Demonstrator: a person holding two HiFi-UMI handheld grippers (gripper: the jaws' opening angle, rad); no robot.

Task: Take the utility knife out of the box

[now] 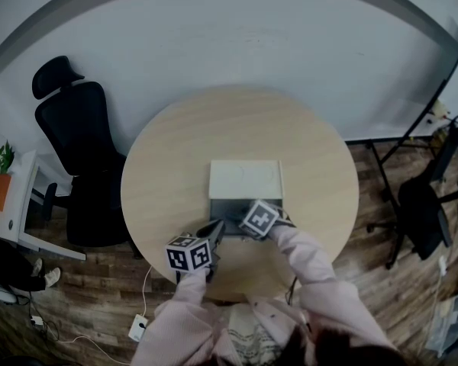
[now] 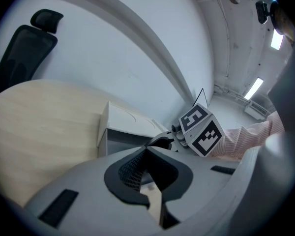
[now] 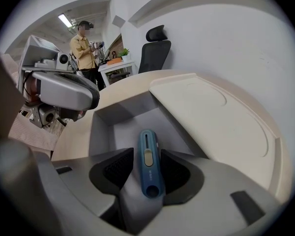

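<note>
Plainly, the utility knife [image 3: 147, 151] lies lengthwise along the right tongs [image 3: 148, 177]. Its long axis runs straight away from that camera. The rounded butt end, with a round hole through it, is nearest the lens. The far end points out over the grey inside of the open box [image 3: 113, 114]. Its body is blue, with a pale slider button set in a narrow slot on the upper face.

The right tongs are closed down to the width of the knife. One dark ribbed pad presses each long side of the handle, around its near half. Whether the knife touches the bottom of the box cannot be made out.

The left tongs [image 2: 146, 154] have their pad tips together with nothing between them. They sit just beside the box, above the tabletop [image 1: 168, 166], close to the right tongs.

The box's white lid [image 3: 211, 117] lies open and flat on the far side of the grey tray.

A short line of small print sits on the knife below the slider, too fine to read. The cubes on both tongs carry black-and-white square markers.
</note>
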